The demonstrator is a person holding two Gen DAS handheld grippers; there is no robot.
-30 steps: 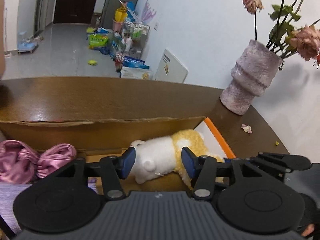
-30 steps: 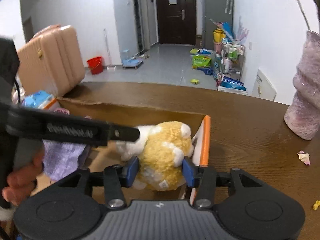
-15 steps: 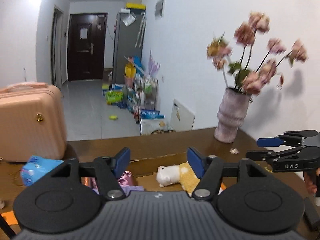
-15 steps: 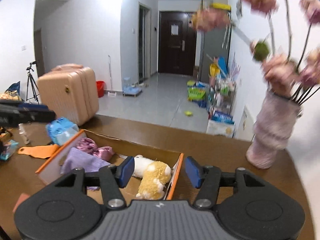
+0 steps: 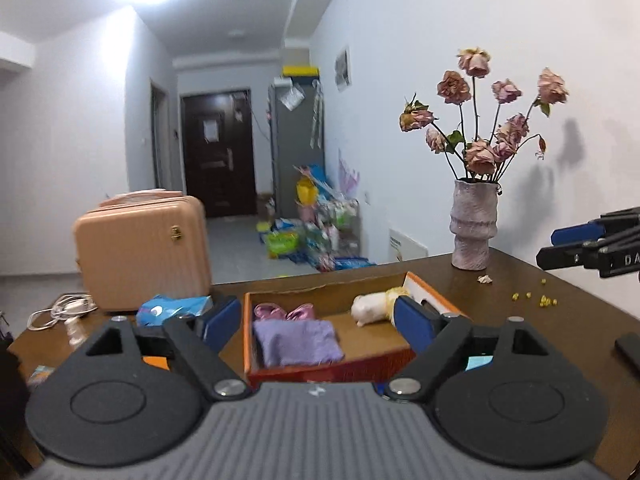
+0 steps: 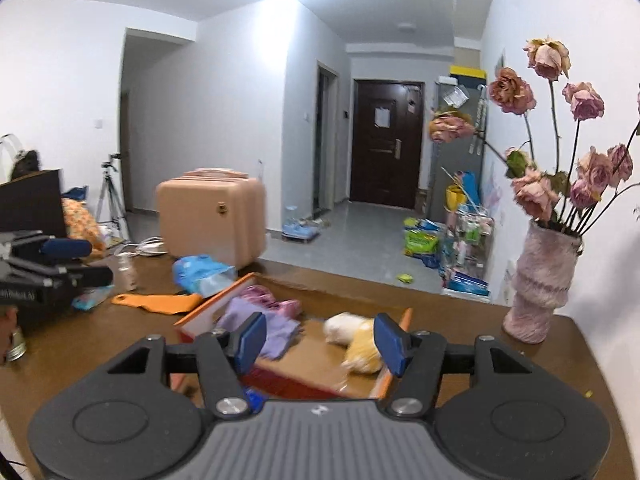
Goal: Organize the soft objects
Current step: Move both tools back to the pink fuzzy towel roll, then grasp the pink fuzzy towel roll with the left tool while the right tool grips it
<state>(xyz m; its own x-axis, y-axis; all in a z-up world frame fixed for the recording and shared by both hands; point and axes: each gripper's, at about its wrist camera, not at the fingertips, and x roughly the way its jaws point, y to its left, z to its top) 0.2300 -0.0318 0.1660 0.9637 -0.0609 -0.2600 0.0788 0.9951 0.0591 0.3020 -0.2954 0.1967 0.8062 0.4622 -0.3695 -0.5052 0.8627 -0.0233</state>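
Note:
An open cardboard box with an orange rim [image 5: 248,332] [image 6: 200,314] sits on the brown table. In it lie a white and yellow plush toy [image 5: 372,306] [image 6: 352,338], a folded purple cloth [image 5: 296,342] [image 6: 264,326] and a pink satin item [image 5: 282,312] [image 6: 272,300]. My left gripper [image 5: 316,324] is open and empty, raised in front of the box. My right gripper [image 6: 318,342] is open and empty, above the box's near side. It also shows at the right edge of the left wrist view [image 5: 592,248].
A vase of dried pink roses [image 5: 474,226] [image 6: 540,284] stands at the back right with petals [image 5: 532,300] scattered near it. A pink suitcase [image 5: 142,252], a blue packet [image 5: 172,310], an orange flat piece [image 6: 156,302] and cables lie left of the box.
Both grippers let go of the plush toy, opened and pulled up and back from the box. The toy now lies in the box's right part.

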